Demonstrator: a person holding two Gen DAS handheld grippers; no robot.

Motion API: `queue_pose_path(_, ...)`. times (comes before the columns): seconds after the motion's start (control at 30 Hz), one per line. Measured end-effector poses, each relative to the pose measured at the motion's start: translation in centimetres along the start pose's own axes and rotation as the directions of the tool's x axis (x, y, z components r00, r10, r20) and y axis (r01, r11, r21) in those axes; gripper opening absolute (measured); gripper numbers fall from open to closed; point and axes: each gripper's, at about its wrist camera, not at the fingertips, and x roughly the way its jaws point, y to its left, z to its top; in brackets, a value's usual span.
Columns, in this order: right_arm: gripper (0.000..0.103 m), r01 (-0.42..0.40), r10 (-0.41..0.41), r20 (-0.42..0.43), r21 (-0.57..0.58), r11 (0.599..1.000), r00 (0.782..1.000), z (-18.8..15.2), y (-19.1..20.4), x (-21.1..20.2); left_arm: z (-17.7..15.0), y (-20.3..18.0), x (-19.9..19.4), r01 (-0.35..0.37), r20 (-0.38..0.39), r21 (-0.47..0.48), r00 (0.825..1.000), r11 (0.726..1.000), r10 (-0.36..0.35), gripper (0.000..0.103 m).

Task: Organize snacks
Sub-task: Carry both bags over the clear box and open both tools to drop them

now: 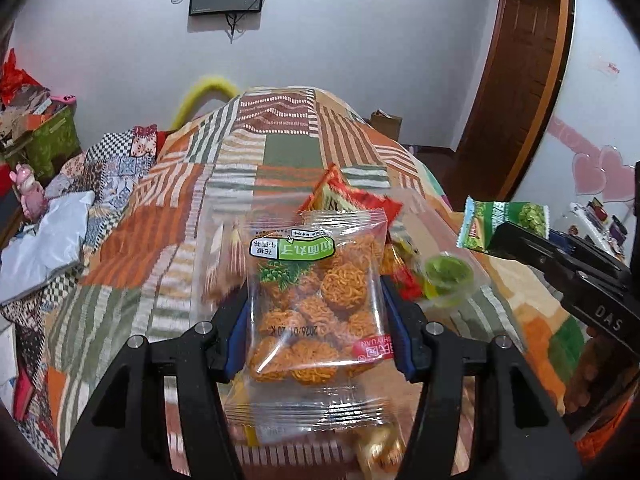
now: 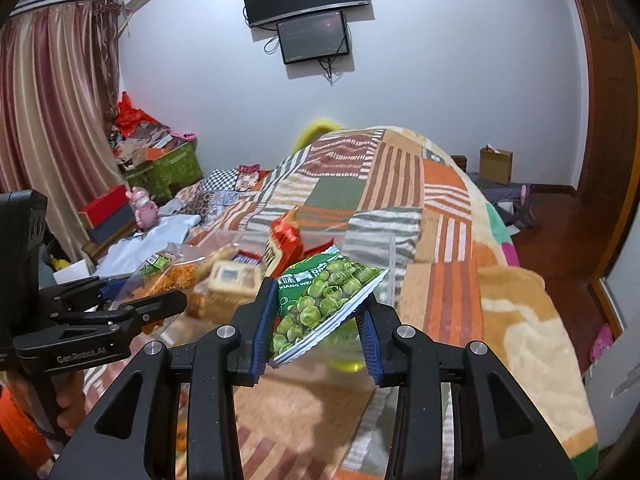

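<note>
Left wrist view: bed [image 1: 168, 216] under a patchwork blanket fills the frame. On it sits a clear plastic bin [image 1: 216, 248], its walls hard to trace against the pattern, with loose snacks inside: a red packet [image 1: 344, 196] standing up at the far side, a small green jelly cup [image 1: 448, 276] to the right.

Left claw [image 1: 316, 312] is closed on a clear noodle-ball pack [image 1: 316, 296], both blue pads pressing its side edges, and the pack is lifted off the bed over the bin. Right claw [image 1: 520, 240] enters from the right with a green pea packet [image 1: 500, 220].

Right wrist view: right claw [image 2: 316, 320] is narrow, closed on the pea packet [image 2: 324, 300]. The packet sits tilted, its crimped white edge running diagonally between the pads. The left pad clearly bears on it; contact at the right pad is less clear. Left claw [image 2: 120, 300] with the noodle-ball pack [image 2: 168, 276] is just to the left, near the cracker packs [image 2: 232, 280] in the bin.

Risks, as judged:
- Bin walls are transparent, so either claw may clip a rim on descent and shove the bin across the soft blanket.
- Both claws work near each other over one bin; crossing paths could knock one load loose.
- Noodle-ball pack is slick film held only at its edges; a squeeze crushes the brittle balls, and a light hold lets it slide.
- Pea packet's skewed hold could pivot and drop outside the bin.
</note>
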Motion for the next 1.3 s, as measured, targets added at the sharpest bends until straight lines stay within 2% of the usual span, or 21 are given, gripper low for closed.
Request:
queue_pose_path(0.13, 0.035, 0.022, -0.022, 0.006, 0.001, 1.0, 1.0, 1.0, -0.5, 1.0, 1.6, 0.3, 1.7, 0.002, -0.007, -0.01, 1.0, 1.0, -0.002, 0.057)
queue_pose_path(0.3, 0.035, 0.037, -0.037, 0.002, 0.015, 0.999, 0.999, 1.4, -1.1, 2.4, 2.8, 0.8, 3.4, -0.031, -0.012, -0.009, 0.999, 0.999, 0.03, 0.057)
queue_pose_path(0.6, 0.035, 0.072, -0.071, -0.071, 0.016, 0.997, 0.995, 1.3, -2.1, 6.6, 3.4, 2.6, 6.1, -0.074, -0.039, -0.031, 0.997, 0.997, 0.073, 0.057)
queue_pose_path(0.77, 0.035, 0.105, -0.105, -0.097, -0.002, 0.994, 0.99, 1.6, -2.6, 8.3, 3.5, 2.7, 6.9, -0.09, -0.023, -0.036, 0.996, 0.995, 0.089, 0.057)
queue_pose_path(0.9, 0.035, 0.096, -0.095, -0.12, 0.003, 0.995, 0.988, 1.6, -2.8, 9.3, 3.6, 2.7, 7.5, -0.096, -0.024, -0.034, 0.995, 0.995, 0.096, 0.058)
queue_pose_path(1.0, 0.036, 0.1, -0.102, -0.127, -0.019, 0.995, 0.987, 1.4, -2.5, 9.6, 3.6, 2.5, 7.6, -0.114, -0.015, -0.026, 0.993, 0.993, 0.113, 0.061)
queue_pose_path(1.13, 0.037, 0.108, -0.113, -0.143, -0.047, 0.993, 0.983, 1.3, -2.1, 9.6, 3.3, 2.2, 7.6, -0.129, -0.015, -0.012, 0.992, 0.992, 0.129, 0.07)
queue_pose_path(1.3, 0.046, 0.104, -0.11, -0.131, -0.052, 0.993, 0.985, 1.4, -1.9, 8.7, 2.7, 1.7, 6.3, -0.114, -0.01, 0.001, 0.993, 0.994, 0.114, 0.075)
